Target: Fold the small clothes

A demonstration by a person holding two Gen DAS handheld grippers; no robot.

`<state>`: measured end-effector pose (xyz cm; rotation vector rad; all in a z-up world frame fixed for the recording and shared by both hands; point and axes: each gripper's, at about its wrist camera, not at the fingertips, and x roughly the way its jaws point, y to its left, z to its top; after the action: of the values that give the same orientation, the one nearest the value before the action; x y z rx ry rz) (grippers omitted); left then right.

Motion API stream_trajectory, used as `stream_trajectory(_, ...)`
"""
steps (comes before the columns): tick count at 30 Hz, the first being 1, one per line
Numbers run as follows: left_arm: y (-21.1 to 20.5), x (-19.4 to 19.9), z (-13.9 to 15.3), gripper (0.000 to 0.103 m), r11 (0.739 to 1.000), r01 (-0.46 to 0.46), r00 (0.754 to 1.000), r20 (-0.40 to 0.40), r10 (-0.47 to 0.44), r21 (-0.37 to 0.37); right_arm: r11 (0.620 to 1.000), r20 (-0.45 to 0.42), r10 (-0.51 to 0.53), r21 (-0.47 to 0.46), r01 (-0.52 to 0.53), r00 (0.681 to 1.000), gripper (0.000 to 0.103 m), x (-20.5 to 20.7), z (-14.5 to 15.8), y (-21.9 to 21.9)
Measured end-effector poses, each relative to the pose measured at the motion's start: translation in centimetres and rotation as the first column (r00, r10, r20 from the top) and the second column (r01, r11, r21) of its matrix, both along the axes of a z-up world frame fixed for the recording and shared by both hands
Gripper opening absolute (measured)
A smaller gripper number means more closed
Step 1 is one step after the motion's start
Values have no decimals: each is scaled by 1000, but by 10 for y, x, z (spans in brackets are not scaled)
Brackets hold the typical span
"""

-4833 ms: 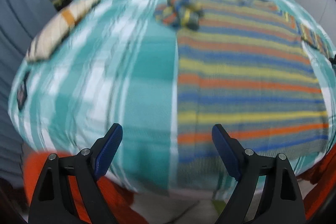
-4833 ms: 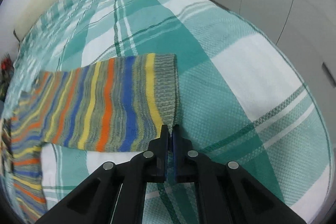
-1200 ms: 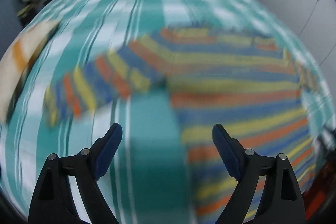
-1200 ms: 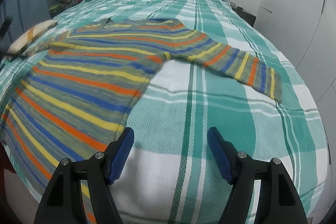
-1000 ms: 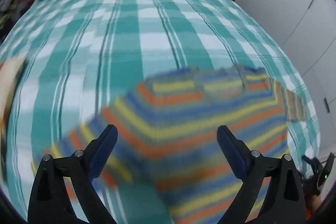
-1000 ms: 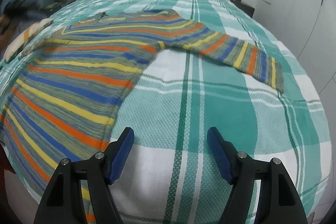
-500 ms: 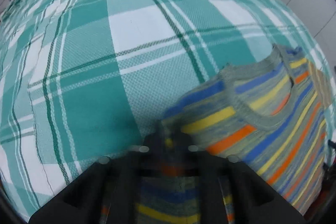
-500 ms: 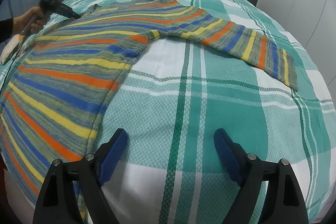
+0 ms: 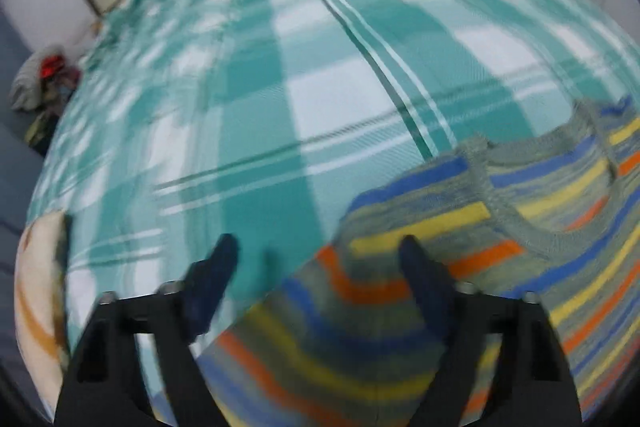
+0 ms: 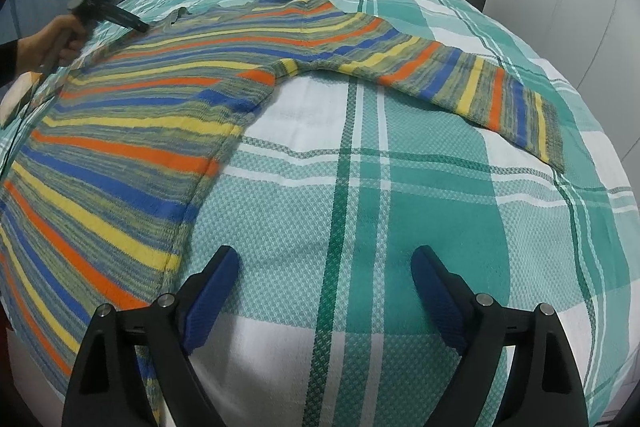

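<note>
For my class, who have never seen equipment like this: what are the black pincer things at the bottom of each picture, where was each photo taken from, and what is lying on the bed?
There is no robot here. A person holds a black two-finger gripper with blue pads in each hand, and a wide-angle camera on each looks along its fingers. One picture comes from the left gripper, the other from the right gripper. In the right view you also see the person's hand holding the left tool. On the teal and white checked bedspread lies a knitted jumper with blue, yellow and orange stripes, spread flat, one sleeve stretched out. Both grippers are open and hold nothing; the left one's jaws have just opened over the jumper's shoulder.
</note>
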<state>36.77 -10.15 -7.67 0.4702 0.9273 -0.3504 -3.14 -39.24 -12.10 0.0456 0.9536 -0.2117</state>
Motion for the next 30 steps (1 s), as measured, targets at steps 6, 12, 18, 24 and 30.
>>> stream_trajectory(6, 64, -107, 28, 101, 986, -78, 994, -84, 66, -146, 1000, 43, -21, -17, 22, 999, 88, -8, 14, -2)
stream_trajectory(12, 129, -184, -42, 103, 967, -234, 971, -71, 227, -100, 995, 120, -103, 21, 101, 987, 88, -23, 29, -14)
stream_trajectory(18, 142, -196, -66, 103, 939, -285, 955, 27, 295, -195, 974, 33, -199, 118, 194, 979, 90, -25, 2, -36)
stream_trajectory(24, 141, -199, -68, 103, 936, -277, 953, 58, 296, -219, 977, 44, -191, 106, 186, 981, 100, -25, -9, -34)
stream_trajectory(30, 148, -201, -70, 103, 933, -277, 954, 53, 296, -230, 982, 65, -179, 68, 175, 982, 103, -25, -15, -27)
